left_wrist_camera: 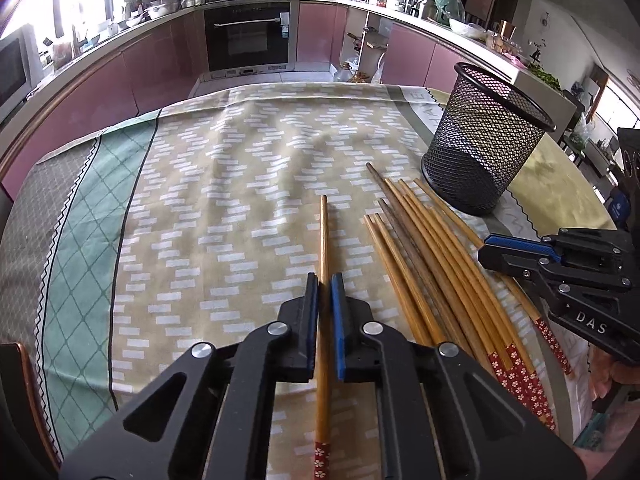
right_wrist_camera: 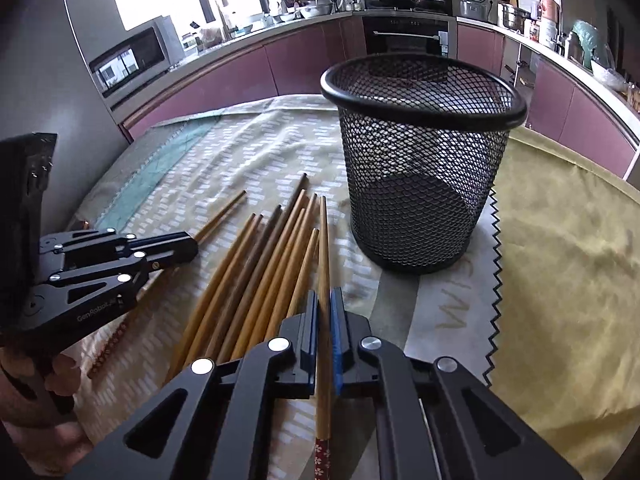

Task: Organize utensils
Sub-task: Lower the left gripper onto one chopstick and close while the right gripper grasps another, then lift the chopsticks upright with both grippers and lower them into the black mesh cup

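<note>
My left gripper is shut on a single bamboo chopstick that points away over the patterned cloth, apart from the rest. My right gripper is shut on another chopstick at the right edge of a pile of several chopsticks with red flowered ends. The pile also shows in the left wrist view. An upright black mesh cup stands empty just beyond the pile; it shows at right in the left wrist view. Each gripper appears in the other's view, the right and the left.
The table carries a beige patterned cloth with a green border at left and a yellow cloth at right. Pink kitchen cabinets, an oven and cluttered counters run behind the table.
</note>
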`<state>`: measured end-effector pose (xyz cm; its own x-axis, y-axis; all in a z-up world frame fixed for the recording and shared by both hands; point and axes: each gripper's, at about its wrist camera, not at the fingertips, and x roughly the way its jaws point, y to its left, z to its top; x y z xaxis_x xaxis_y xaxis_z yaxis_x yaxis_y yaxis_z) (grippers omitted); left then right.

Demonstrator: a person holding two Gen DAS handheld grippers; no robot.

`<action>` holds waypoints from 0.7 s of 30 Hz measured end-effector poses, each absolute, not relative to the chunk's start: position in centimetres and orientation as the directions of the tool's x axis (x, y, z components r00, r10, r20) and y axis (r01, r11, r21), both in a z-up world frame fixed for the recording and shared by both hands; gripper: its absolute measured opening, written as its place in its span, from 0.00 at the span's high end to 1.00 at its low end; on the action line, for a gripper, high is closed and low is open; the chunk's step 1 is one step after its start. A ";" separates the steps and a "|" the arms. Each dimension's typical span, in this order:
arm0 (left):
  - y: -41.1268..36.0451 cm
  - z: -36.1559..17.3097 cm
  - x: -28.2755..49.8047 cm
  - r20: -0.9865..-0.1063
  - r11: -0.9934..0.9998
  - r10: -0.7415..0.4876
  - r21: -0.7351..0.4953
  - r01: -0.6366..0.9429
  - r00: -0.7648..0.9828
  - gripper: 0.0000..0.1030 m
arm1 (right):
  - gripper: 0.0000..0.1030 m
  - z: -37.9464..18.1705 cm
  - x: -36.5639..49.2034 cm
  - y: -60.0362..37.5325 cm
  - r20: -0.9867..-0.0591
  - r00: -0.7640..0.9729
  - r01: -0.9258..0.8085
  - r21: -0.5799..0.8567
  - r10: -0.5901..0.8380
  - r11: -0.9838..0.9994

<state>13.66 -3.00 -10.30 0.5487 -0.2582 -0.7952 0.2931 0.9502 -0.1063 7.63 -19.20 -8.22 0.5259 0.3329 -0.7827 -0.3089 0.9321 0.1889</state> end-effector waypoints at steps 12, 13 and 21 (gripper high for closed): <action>-2.6 -2.4 11.2 -0.658 0.889 -0.437 -0.216 0.403 0.613 0.93 | 0.95 -1.6 4.5 -22.3 -0.599 0.646 -0.387 0.279 0.474 0.879; -2.6 -1.3 11.2 -0.640 0.881 -0.456 -0.227 0.415 0.619 0.93 | 0.95 -0.9 4.5 -22.8 -0.577 0.661 -0.387 0.285 0.480 0.877; -4.0 5.9 11.5 -0.518 0.827 -0.556 -0.267 0.494 0.651 0.93 | 0.95 4.3 4.9 -25.6 -0.430 0.754 -0.409 0.283 0.496 0.867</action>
